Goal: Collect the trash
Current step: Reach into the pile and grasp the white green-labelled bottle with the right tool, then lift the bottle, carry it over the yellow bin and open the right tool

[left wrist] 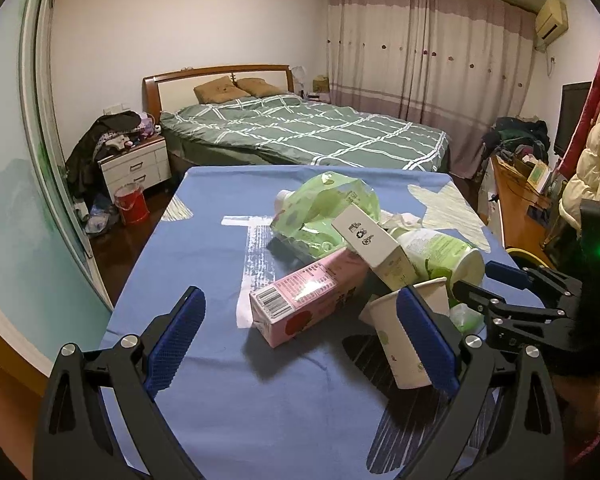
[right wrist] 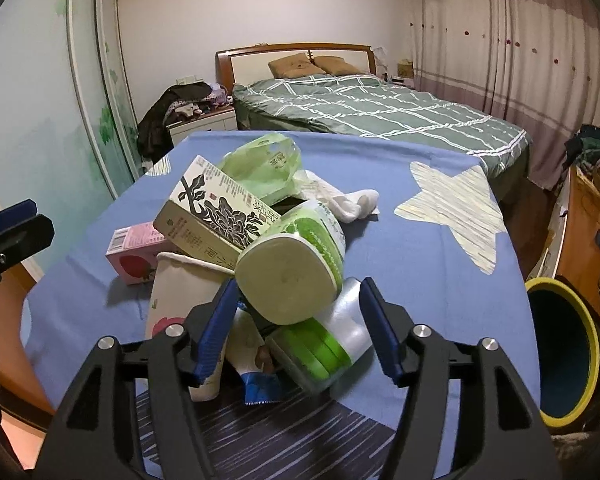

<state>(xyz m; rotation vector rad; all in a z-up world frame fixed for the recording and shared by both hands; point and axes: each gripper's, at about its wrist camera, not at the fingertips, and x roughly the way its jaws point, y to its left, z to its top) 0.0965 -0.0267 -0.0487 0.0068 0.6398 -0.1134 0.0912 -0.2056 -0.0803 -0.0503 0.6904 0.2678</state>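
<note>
Both claws gape empty: the left claw (left wrist: 300,332) before a pink carton (left wrist: 300,300), the right claw (right wrist: 300,320) astride a green-lidded tub (right wrist: 324,344) on the desk (right wrist: 420,280).

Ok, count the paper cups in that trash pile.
1 that shows: a white paper cup at the near edge of the pile, leaning beside the pink carton on the blue tablecloth. Others may be hidden underneath.

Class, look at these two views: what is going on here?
A person holds a tool in each hand over a pile of trash on a blue tablecloth. The right tool stands open around a green-and-white container, not gripping it. The left tool is open, holding nothing, near a pink carton and paper cup. A yellow-rimmed bin waits beside the table.
</note>
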